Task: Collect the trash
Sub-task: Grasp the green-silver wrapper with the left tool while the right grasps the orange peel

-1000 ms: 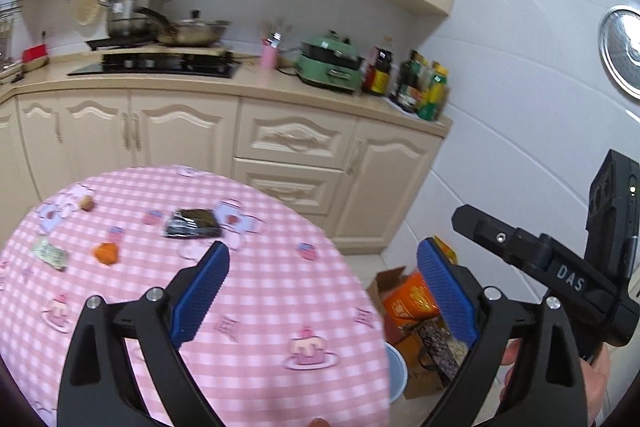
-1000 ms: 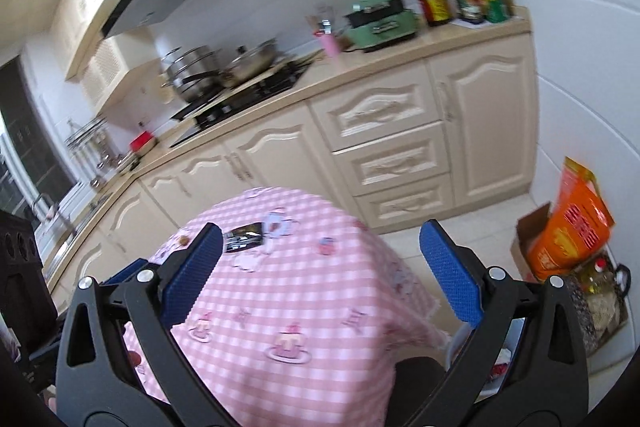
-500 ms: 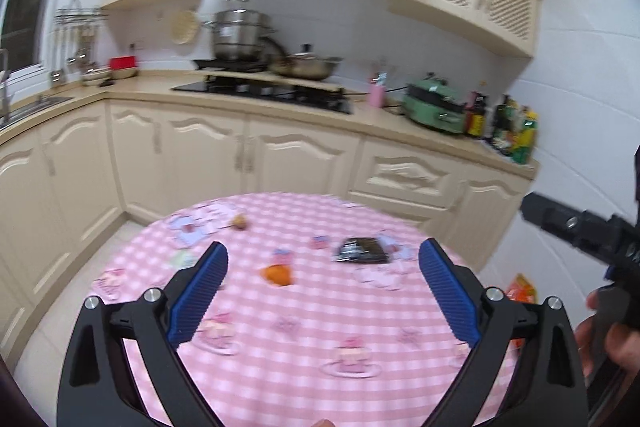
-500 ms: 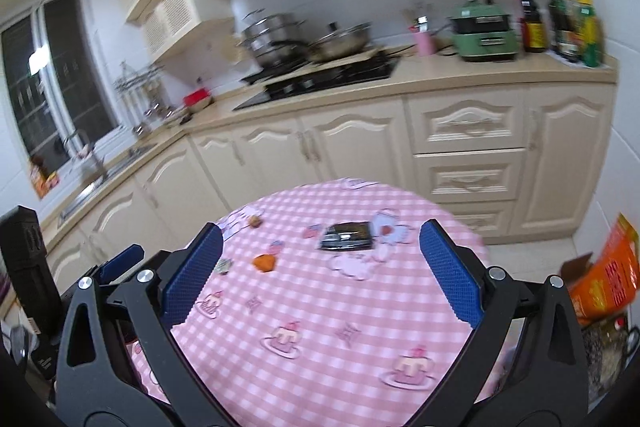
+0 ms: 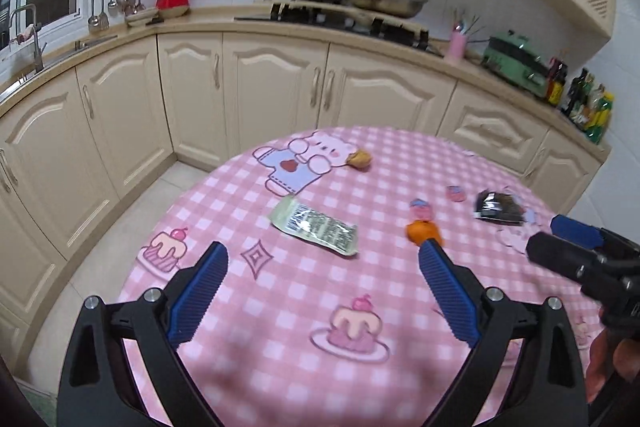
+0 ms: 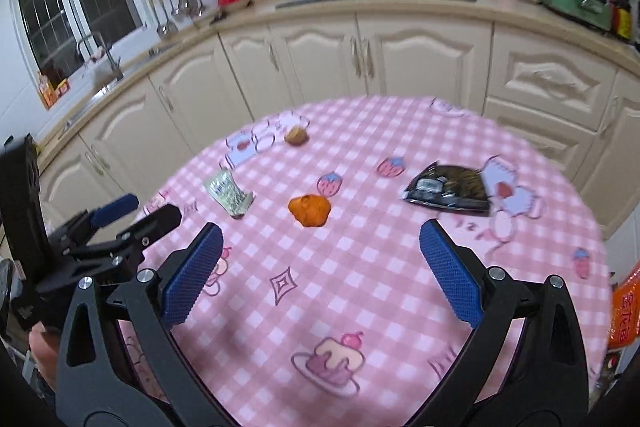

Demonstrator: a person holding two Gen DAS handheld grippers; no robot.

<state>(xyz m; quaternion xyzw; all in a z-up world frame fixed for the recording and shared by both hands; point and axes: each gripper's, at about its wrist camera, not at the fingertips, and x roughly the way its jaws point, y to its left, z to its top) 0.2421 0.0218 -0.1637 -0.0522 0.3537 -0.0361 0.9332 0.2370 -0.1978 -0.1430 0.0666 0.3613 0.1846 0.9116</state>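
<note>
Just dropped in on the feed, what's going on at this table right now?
A person holds both grippers over the pink table; left gripper and right gripper are open and empty. Nothing is picked up yet. Four bits of trash lie on the cloth: a green wrapper, an orange peel, a black packet and a brown scrap at the far side.

Near table (image 5: pixel 360 379): we see bare cloth under both spread grippers, nothing between their fingers.
Mid table: green wrapper (image 5: pixel 314 226), orange peel (image 6: pixel 310 210) and black packet (image 6: pixel 450 189) lie flat and well apart, with open lanes between.
Far edge: brown scrap (image 5: pixel 359 158) lies alone.
Left gripper (image 5: pixel 322 287): the peel lies just off its right fingertip.
Right side: right gripper (image 6: pixel 320 267) hangs over the table's right part.
Beyond: cabinets (image 5: pixel 276 87) stand back from the table.
</note>
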